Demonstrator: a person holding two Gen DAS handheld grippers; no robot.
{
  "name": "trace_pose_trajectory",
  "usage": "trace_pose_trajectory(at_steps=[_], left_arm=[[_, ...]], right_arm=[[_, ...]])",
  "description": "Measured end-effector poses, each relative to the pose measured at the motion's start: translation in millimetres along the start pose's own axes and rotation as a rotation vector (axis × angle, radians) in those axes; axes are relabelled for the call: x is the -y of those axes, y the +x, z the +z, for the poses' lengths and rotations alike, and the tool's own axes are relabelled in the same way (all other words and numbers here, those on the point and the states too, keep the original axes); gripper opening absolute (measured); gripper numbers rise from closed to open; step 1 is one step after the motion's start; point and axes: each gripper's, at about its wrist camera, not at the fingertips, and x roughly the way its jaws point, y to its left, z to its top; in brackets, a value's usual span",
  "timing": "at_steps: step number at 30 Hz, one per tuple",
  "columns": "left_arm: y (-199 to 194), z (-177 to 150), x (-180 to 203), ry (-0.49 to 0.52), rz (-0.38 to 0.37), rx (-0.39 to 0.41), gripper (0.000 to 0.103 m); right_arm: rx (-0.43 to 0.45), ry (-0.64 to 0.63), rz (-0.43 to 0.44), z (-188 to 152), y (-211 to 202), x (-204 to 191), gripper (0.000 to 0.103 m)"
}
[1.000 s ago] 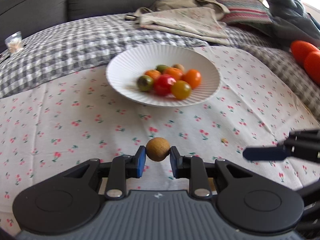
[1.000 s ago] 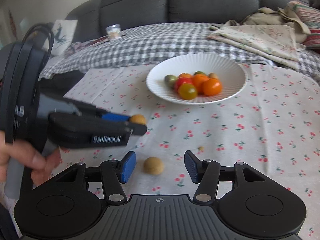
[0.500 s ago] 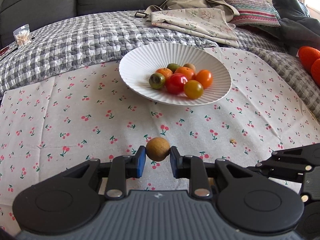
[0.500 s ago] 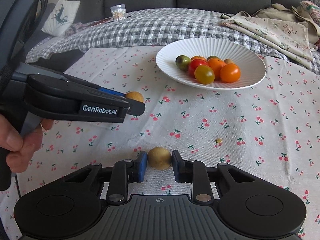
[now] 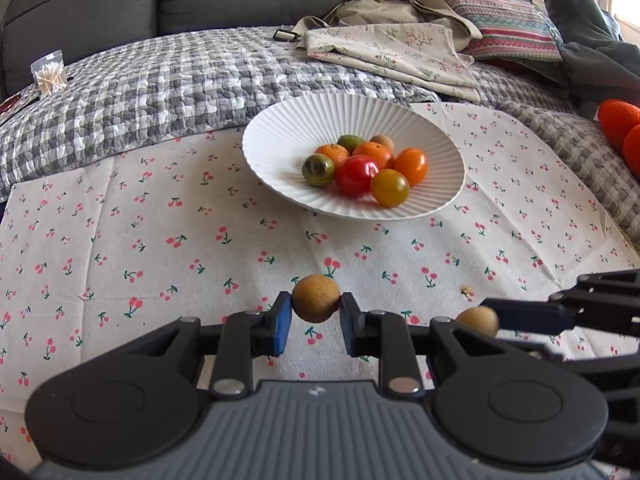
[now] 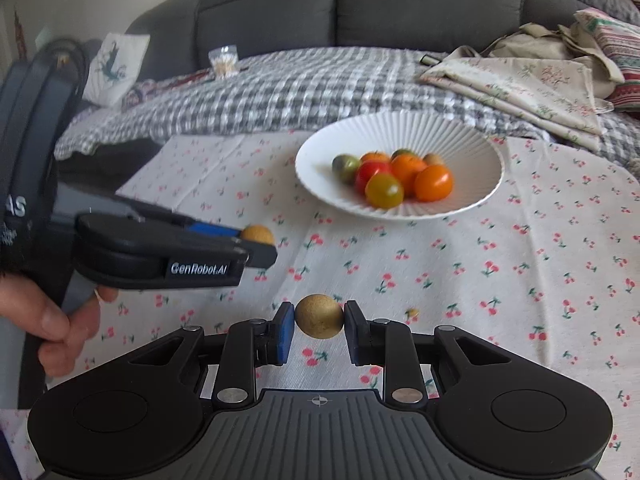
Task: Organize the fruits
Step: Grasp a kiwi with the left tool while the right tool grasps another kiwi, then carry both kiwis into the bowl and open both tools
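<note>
My left gripper (image 5: pixel 316 312) is clamped on a brown longan (image 5: pixel 316 298); my right gripper (image 6: pixel 319 330) pinches a second longan (image 6: pixel 319 316), both above the cloth (image 5: pixel 160 240).

A small round tan-brown fruit with a rough matt skin (image 5: pixel 316 298) sits low in the centre of the left wrist view, pinched between blue-padded jaws above the cherry-print cloth. A second round yellowish-brown fruit of the same kind (image 6: pixel 319 316) sits low in the centre of the right wrist view, likewise clamped between jaws; in the left view it shows at the lower right. The white ribbed round plate (image 5: pixel 280 128) lies above centre in the frame, resting on the cloth. In it cluster a red tomato (image 5: pixel 356 174), a yellow-orange tomato (image 5: pixel 389 187), an orange tomato (image 5: pixel 411 166), a dark green tomato (image 5: pixel 317 169), two orange citrus fruits, a green fruit and a tan fruit behind.
</note>
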Motion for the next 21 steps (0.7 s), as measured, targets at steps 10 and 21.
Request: trace_pose_trajectory(at_steps=[10,21], left_arm=[[-5.5,2.4,-0.8,-0.018,0.003,0.03,0.024],[-15.5,6.2,0.4,-0.035,0.001,0.076,0.024]], right_arm=[[0.072,0.051,-0.011,8.4,-18.9,13.9,0.025],[0.14,0.108,-0.037,15.2,-35.8,31.0,0.025]])
